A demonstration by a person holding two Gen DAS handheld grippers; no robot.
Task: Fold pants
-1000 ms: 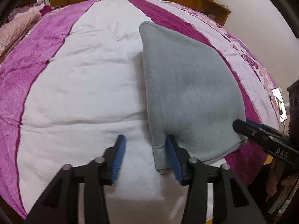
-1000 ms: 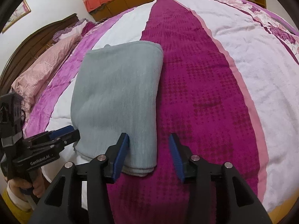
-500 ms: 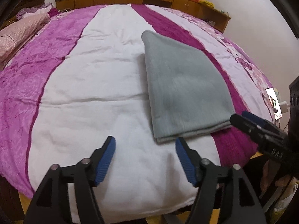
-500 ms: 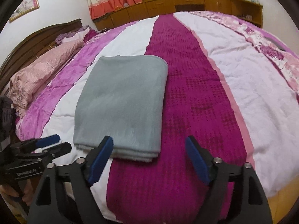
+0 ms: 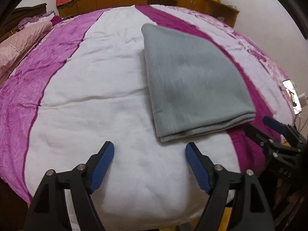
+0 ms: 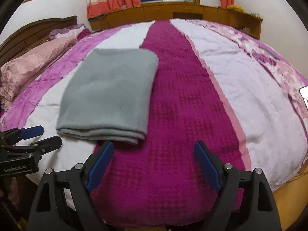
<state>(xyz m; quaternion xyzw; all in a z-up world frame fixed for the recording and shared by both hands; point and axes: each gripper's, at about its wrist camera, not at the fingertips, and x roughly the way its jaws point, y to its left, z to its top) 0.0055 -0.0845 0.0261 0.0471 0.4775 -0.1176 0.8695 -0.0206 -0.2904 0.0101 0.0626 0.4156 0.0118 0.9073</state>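
The grey pants [image 5: 192,80] lie folded into a flat rectangle on the bed, also in the right wrist view [image 6: 111,94]. My left gripper [image 5: 150,150] is open and empty, hovering just in front of the near left corner of the pants. My right gripper [image 6: 154,150] is open and empty, in front of the near right corner, over the magenta stripe. Each gripper shows in the other's view: the right one at the right edge [image 5: 269,129], the left one at the left edge [image 6: 36,136].
The bed is covered by a striped white, pink and magenta quilt [image 6: 182,100]. Pink pillows [image 6: 32,63] and a dark headboard [image 6: 30,32] lie to the left. Wooden cabinets [image 6: 173,13] stand behind. A phone [image 5: 292,96] lies near the bed's right edge.
Both grippers opened wide and let go of the pants' near edge. They pulled back toward the foot of the bed and rose; the pants stay folded on the quilt.
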